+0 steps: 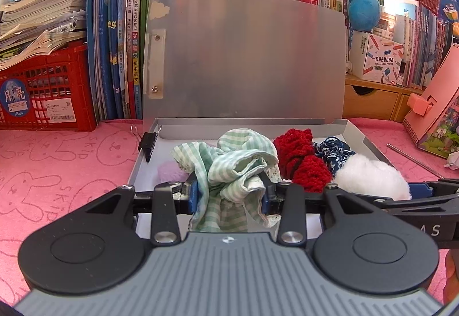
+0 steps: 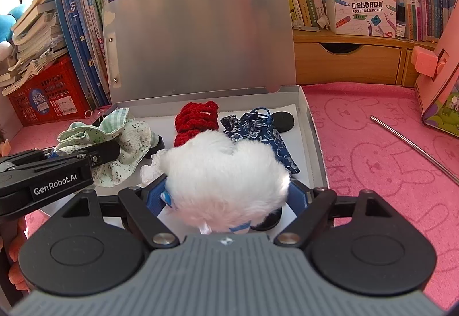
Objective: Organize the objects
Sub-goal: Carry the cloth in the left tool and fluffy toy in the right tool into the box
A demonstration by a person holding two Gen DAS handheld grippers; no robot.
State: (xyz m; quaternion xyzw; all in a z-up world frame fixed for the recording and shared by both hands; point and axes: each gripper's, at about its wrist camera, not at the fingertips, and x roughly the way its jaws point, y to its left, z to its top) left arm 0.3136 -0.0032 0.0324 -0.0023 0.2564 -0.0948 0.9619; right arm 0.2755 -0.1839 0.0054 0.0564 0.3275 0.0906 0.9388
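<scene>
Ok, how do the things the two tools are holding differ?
The left tool pinches a crumpled green checked cloth; the right tool grips a white fluffy ball. The cloth is thin, folded and patterned, the ball plump, rounded and plain. The left tool's jaws sit narrow, the right's wide. Both items are soft and held over the open grey box.

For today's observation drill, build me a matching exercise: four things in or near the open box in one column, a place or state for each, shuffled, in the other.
Things
1. green checked cloth
2. white fluffy pompom
3. black binder clip
4. metal rod

Places or states
A. lying on the pink mat, outside the box
B. gripped by the right gripper
C. clipped on the box's left wall
D. gripped by the left gripper

Pairs: 1-D, 2-B, 3-C, 4-A
</scene>
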